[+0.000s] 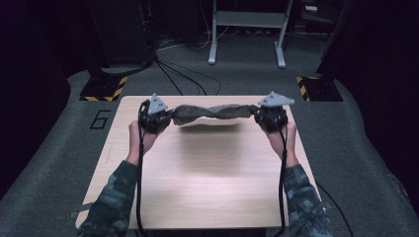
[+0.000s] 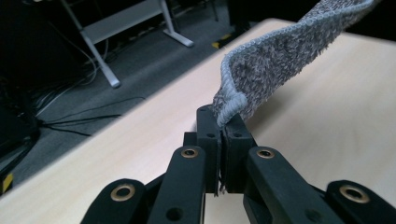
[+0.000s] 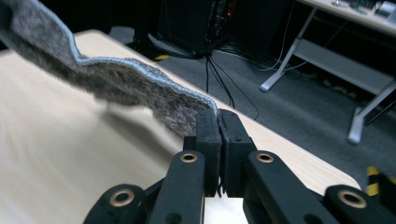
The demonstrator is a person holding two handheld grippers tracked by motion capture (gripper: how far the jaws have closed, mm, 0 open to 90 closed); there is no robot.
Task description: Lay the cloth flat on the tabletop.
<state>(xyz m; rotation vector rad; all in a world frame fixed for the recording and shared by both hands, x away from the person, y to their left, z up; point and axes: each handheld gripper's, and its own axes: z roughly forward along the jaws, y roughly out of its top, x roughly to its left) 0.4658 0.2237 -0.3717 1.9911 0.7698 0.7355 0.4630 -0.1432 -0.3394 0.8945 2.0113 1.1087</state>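
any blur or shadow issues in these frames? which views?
High view: room dark, table lit, grey towel soft with a faint shadow beneath. Left gripper view: towel's far end blurred, jaws sharp. Right gripper view: the towel's far part smeared, tabletop soft, the left gripper and right gripper crisp.

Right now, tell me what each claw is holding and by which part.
Both hold one grey towel stretched above the table: the left claw pinches a hemmed corner, the right claw the hemmed edge at the opposite end.

Wooden table (image 1: 207, 187), floor cables (image 1: 180, 74), desk frame (image 1: 247, 19)
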